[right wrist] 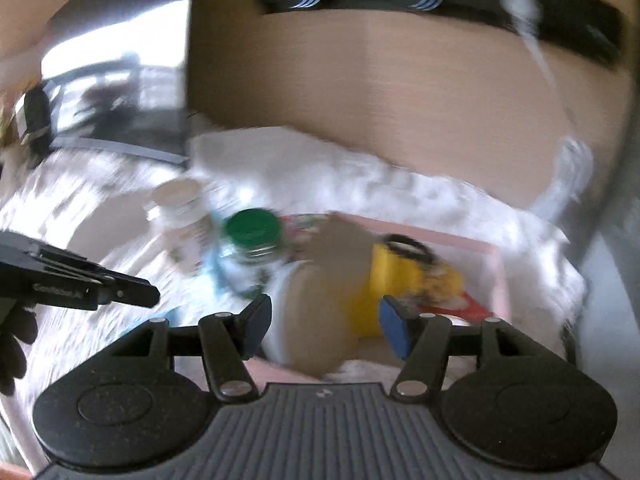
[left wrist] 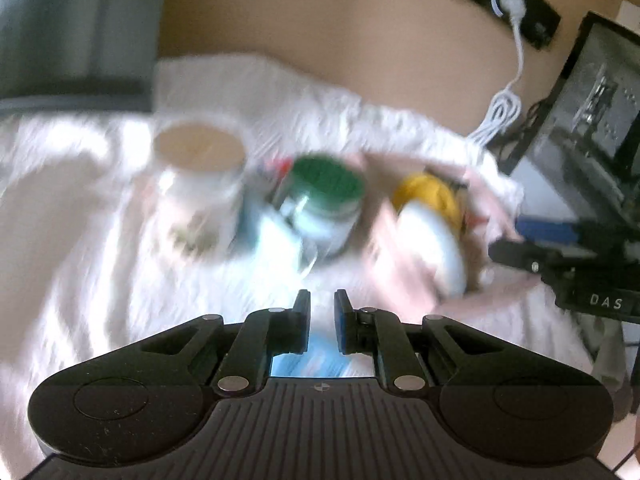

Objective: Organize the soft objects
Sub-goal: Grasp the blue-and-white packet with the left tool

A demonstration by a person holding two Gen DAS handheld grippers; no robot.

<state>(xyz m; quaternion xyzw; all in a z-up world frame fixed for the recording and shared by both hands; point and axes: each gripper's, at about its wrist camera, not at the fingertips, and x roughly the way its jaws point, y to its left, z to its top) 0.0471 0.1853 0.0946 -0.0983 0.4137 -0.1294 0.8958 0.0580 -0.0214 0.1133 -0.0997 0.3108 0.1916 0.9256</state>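
Note:
Both views are motion-blurred. A pink box [right wrist: 498, 280] lies on a white bedsheet [left wrist: 80, 248]. It holds a yellow soft toy [right wrist: 396, 276] and a tan and white soft object [right wrist: 316, 320]. Both show in the left wrist view, the yellow toy [left wrist: 428, 192] and the pale object [left wrist: 432, 244]. My right gripper [right wrist: 326, 328] is open, its fingers either side of the tan object, just above the box. My left gripper [left wrist: 322, 320] hovers over the sheet with its jaws nearly closed and a narrow gap between them; a light blue thing [left wrist: 308, 360] lies under it.
A green-lidded jar [left wrist: 326, 200] and a white tub [left wrist: 200, 164] stand left of the box, with small packets between. A wooden headboard [left wrist: 320, 32] with a black socket strip and white cable [left wrist: 516, 60] lies behind. A dark shelf [left wrist: 592, 120] is at right.

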